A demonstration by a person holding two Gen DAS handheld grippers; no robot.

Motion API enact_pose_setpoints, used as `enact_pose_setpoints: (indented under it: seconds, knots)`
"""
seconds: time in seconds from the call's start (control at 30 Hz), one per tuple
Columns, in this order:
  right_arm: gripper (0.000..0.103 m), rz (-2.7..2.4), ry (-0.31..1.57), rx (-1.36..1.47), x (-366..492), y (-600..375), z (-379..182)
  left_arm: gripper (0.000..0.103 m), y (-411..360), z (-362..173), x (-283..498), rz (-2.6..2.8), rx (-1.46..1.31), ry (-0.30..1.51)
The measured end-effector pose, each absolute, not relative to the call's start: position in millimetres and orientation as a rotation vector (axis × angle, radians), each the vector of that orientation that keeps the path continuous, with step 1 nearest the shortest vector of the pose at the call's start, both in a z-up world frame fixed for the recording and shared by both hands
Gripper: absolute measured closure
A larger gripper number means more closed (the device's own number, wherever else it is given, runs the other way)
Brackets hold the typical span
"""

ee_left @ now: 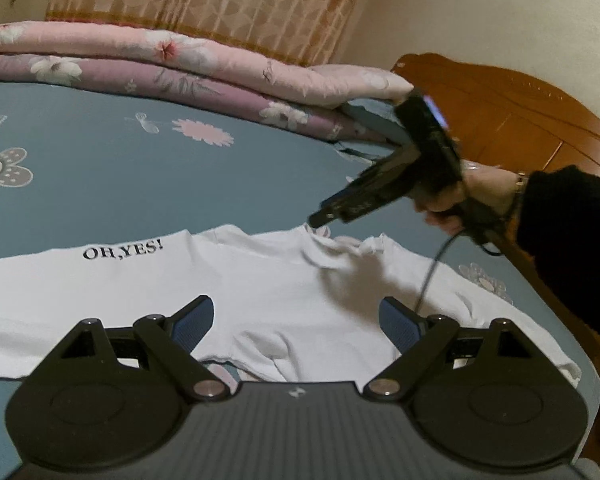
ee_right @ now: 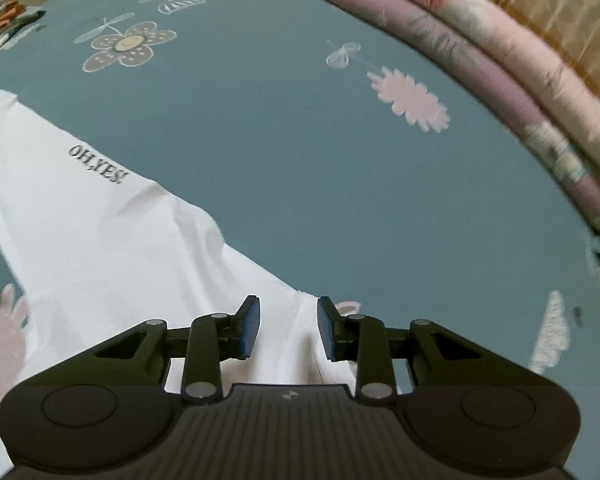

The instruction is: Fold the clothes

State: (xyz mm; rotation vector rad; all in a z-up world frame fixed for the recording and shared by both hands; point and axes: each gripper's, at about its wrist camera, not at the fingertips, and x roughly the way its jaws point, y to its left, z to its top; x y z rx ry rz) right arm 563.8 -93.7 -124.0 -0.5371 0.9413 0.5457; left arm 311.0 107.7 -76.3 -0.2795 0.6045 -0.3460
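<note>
A white T-shirt (ee_left: 260, 292) printed "OH,YES!" (ee_left: 122, 251) lies spread on the blue flowered bed sheet (ee_left: 140, 180). My left gripper (ee_left: 296, 312) hovers open and wide over the shirt's near edge, with nothing between its blue pads. A hand in a black sleeve (ee_left: 560, 216) holds my right gripper (ee_left: 320, 220), which tilts down with its tip just above a rumpled spot on the shirt's far edge. In the right wrist view that gripper (ee_right: 288, 312) stands partly open over the shirt (ee_right: 100, 240) by its edge, with a gap showing between the pads.
Folded pink and mauve quilts (ee_left: 180, 64) lie along the far side of the bed. A wooden headboard (ee_left: 500, 112) rises at the right. A small pile of clothes (ee_right: 0, 12) sits at a far corner. A cable (ee_left: 428, 276) hangs from the right gripper over the shirt.
</note>
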Motion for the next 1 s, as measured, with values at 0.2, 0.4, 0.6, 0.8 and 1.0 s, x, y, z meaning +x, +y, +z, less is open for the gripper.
enact_pose_setpoints:
  seconds: [0.2, 0.4, 0.6, 0.8, 1.0]
  knots:
    - [0.059, 0.556, 0.937, -0.477, 589, -105, -153, 0.013, 105, -85, 315, -0.346, -0.27, 0.628]
    - [0.052, 0.577, 0.95, -0.453, 592, -116, -175, 0.013, 100, -92, 319, -0.353, -0.26, 0.655]
    - [0.092, 0.615, 0.896, -0.494, 583, -105, -163, 0.013, 98, -95, 322, -0.35, -0.255, 0.663]
    - [0.088, 0.535, 0.882, -0.474, 600, -97, -163, 0.013, 101, -96, 321, -0.343, -0.266, 0.66]
    - [0.067, 0.409, 0.847, -0.474, 581, -90, -145, 0.013, 111, -90, 317, -0.326, -0.287, 0.634]
